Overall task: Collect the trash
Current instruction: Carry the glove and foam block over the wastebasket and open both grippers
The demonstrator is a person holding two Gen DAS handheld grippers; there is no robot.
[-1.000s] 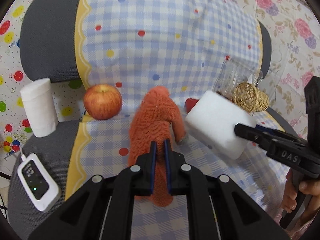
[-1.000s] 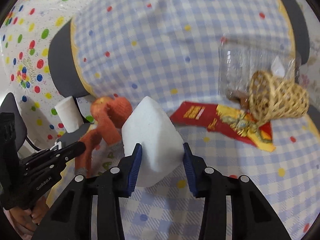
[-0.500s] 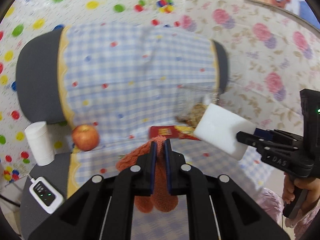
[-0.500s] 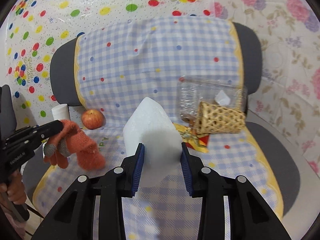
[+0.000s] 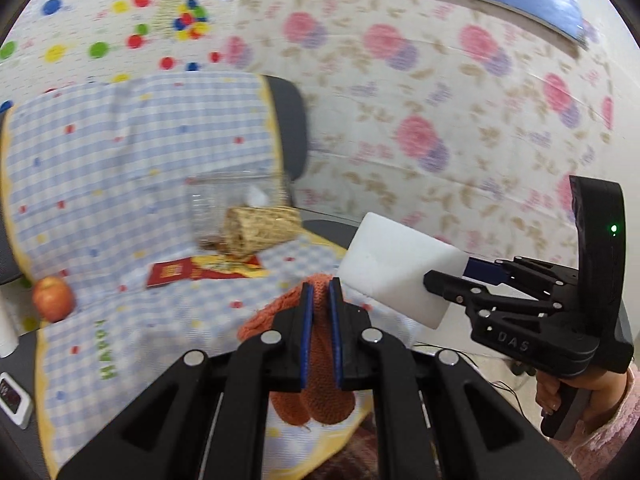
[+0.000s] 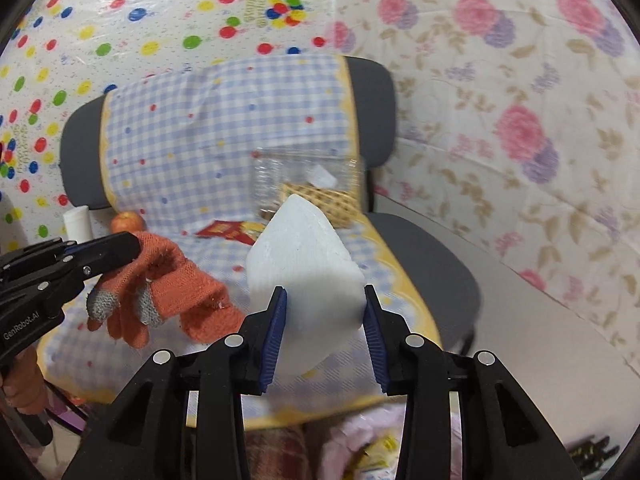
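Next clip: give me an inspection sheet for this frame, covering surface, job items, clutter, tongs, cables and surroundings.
Surface: chair draped in a blue checked cloth.
Job's things: orange knit glove and white foam block, both lifted off the seat; red wrapper lying flat on the cloth.
Clutter: apple, wicker basket on its side against a clear plastic container, white roll.
Tongs: left tongs shut on the glove; right tongs shut on the foam block.
Cables: thin wires on the floor under the right tongs.
Surroundings: dotted and floral wall coverings.
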